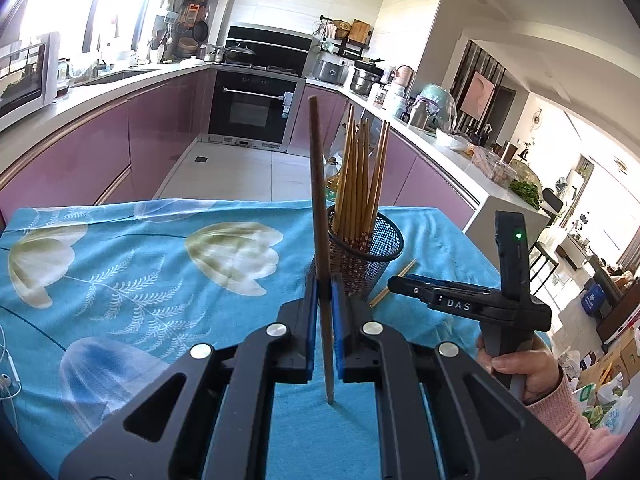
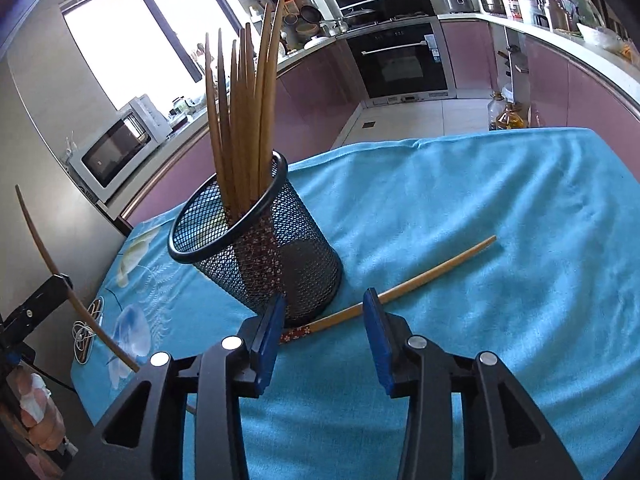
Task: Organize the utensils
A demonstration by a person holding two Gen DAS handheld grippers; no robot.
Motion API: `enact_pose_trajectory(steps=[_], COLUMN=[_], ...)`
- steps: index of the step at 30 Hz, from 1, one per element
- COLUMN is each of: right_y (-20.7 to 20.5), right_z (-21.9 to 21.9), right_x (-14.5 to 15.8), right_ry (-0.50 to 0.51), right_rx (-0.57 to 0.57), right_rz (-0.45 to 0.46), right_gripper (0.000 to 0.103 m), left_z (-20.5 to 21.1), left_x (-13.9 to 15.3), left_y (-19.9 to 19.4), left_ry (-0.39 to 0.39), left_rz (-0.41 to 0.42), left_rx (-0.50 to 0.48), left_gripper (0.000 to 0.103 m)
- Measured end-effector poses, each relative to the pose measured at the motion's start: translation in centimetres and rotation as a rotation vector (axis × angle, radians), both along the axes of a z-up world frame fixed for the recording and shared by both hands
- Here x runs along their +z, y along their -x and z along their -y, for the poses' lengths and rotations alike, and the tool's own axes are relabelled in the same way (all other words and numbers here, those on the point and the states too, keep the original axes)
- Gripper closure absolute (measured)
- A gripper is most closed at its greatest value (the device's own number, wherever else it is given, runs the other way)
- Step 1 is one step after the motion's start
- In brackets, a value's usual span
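A black wire-mesh utensil holder (image 2: pixel 256 248) stands upright on a table draped in a turquoise cloth (image 2: pixel 480 240) printed with pale tulips and fern fronds, in a kitchen of mauve cabinets (image 1: pixel 80 152) and a built-in black oven (image 1: pixel 250 108). About ten slim bamboo chopsticks (image 2: pixel 244 120), honey-brown and tapering to points, stand tips-up in the holder, fanned slightly, their dark-red flower-patterned butt ends visible through the mesh. The left gripper (image 1: pixel 324 304) has its blue pads pressed together on a single darker wooden chopstick (image 1: pixel 318 200), held nearly vertical just in front of the holder, its lower tip hanging below the pads above the cloth. The right gripper (image 2: pixel 324 316) hovers low over the table with its jaws spread apart and nothing pinched between them; one loose chopstick (image 2: pixel 420 276) lies flat on the cloth just beside the holder's base, running diagonally behind the open pads, its red patterned end nearest the left blue pad. A hand in a pink sleeve (image 1: pixel 520 368) grips the right tool's handle. A white microwave (image 2: pixel 116 148) sits on the far counter by the window.
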State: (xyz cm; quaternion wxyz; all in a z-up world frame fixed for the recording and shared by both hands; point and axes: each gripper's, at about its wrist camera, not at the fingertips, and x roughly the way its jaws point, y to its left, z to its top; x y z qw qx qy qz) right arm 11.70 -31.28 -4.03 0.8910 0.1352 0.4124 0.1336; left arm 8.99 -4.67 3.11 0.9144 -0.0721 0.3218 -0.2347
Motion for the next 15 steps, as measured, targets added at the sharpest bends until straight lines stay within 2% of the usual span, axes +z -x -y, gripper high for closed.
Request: enact_pose_trajectory(steps=[9, 15], right_y=[-1.0, -1.1], right_z=[-0.9, -2.3], right_x=[-1.7, -1.4], right_ry=[0.088, 0.191], right_rx=[0.044, 0.112], right_rz=[-0.033, -0.006], right_gripper=[0.065, 0.065], left_z=[-0.2, 0.1], left_x=[-0.1, -0.3], left_y=[0.1, 0.0], left_ry=[0.0, -0.005], left_rz=[-0.006, -0.014], left_rx=[0.008, 0.002], left_gripper=[0.095, 0.095])
